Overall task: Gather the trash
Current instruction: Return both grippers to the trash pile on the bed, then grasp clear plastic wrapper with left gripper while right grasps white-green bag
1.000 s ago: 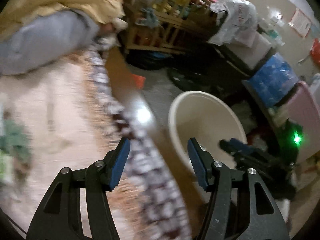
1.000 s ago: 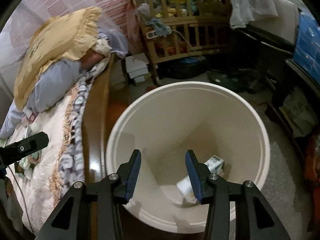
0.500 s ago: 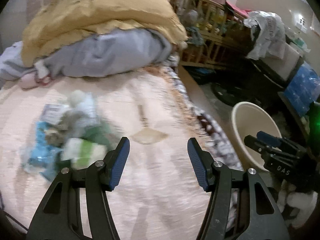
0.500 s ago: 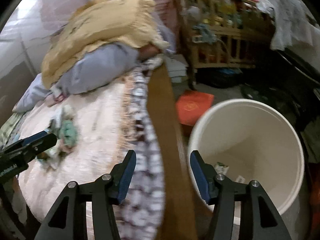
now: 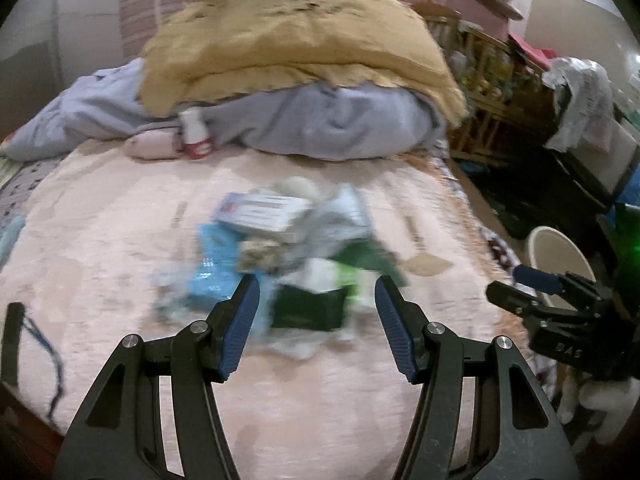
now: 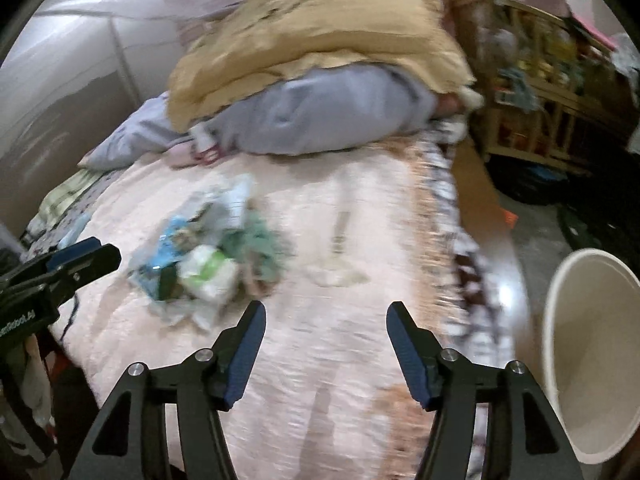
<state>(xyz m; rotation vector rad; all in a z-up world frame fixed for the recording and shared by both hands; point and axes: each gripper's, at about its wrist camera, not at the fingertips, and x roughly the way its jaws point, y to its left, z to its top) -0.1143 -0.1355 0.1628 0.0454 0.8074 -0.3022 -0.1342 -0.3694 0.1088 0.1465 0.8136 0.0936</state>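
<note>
Left gripper (image 5: 316,308): jaws wide apart, nothing between the blue pads; it hangs over the bed with the trash heap (image 5: 288,256) framed just beyond the tips. Right gripper (image 6: 324,336): jaws equally wide, empty, over bare bedspread (image 6: 360,360); the heap lies ahead and off to its left.

Trash heap: a loose clump of wrappers and packets in the middle of the pink bedspread, badly blurred. Can make out a white box with print on top (image 5: 264,212), light blue plastic (image 5: 212,276), a dark green packet (image 5: 308,308) nearest the left tips, and a white-and-green pack (image 6: 208,272). The clump has no clear long axis; the white box lies roughly crosswise in the left view. Finer detail cannot be told.

Left view only: the dark green packet's flat face, and a black cord (image 5: 52,360) at the bed's near left edge. Right view only: the cream bin's (image 6: 592,360) open mouth and inside wall, standing off the bed's right side, well apart from the heap; the left view gets just a sliver of its rim.

Behind the heap: a yellow pillow (image 5: 296,40) on grey bedding (image 5: 320,124).
</note>
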